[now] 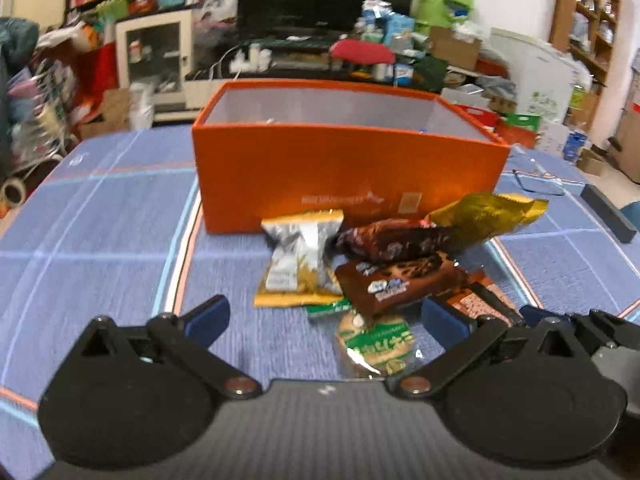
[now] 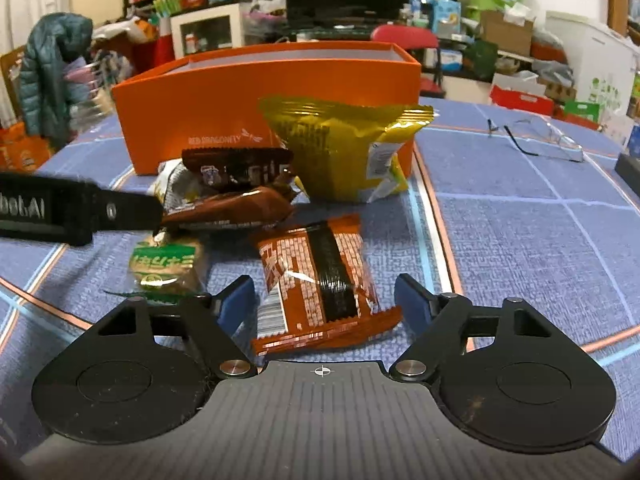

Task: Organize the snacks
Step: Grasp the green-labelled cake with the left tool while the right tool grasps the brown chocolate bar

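Both hand-held grippers gape wide: right hand-held gripper (image 2: 325, 300) straddles the orange wafer packet (image 2: 320, 284); its slippery film may slide out.

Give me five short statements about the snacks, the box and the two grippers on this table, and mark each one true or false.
1. The orange box stands open with no lid on it. True.
2. The gold packet lies inside the box. False: it sits on the blue tablecloth in front of the box.
3. The right gripper has its jaws either side of the orange-brown packet without pressing on it. True.
4. The left gripper is clamped on the silver packet. False: its jaws are open and hold nothing.
5. A pair of glasses lies on the cloth to the right of the box. True.
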Demonstrator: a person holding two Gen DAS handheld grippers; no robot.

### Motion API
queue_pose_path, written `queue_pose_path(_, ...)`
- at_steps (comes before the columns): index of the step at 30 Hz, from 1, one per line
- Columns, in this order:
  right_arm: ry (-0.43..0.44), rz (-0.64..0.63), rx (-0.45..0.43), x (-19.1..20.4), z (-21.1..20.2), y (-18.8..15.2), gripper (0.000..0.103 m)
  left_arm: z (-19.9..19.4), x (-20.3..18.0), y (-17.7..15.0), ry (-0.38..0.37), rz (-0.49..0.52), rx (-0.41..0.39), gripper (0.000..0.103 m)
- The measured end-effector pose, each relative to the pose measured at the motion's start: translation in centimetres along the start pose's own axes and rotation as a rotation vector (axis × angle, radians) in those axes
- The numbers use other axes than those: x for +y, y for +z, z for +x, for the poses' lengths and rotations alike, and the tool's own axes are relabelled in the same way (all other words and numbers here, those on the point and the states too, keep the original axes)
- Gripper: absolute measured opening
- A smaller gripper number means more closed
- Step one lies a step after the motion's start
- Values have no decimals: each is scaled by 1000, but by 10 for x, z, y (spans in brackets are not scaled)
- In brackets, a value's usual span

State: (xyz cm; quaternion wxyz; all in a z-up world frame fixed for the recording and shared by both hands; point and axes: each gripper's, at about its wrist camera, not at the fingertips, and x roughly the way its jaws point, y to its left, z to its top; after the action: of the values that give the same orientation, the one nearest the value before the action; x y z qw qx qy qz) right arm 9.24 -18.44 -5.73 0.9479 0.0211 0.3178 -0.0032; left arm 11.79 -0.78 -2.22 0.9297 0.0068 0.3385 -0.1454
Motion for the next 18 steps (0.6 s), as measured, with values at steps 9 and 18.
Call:
queue_pose_path(9,31,-61,19,6,11,8,64,-6,7,-12,43,-51,40,101)
queue_pose_path(18,67,-78,54,-7,11,20,31,-6,7,-9,47,-45,36,101)
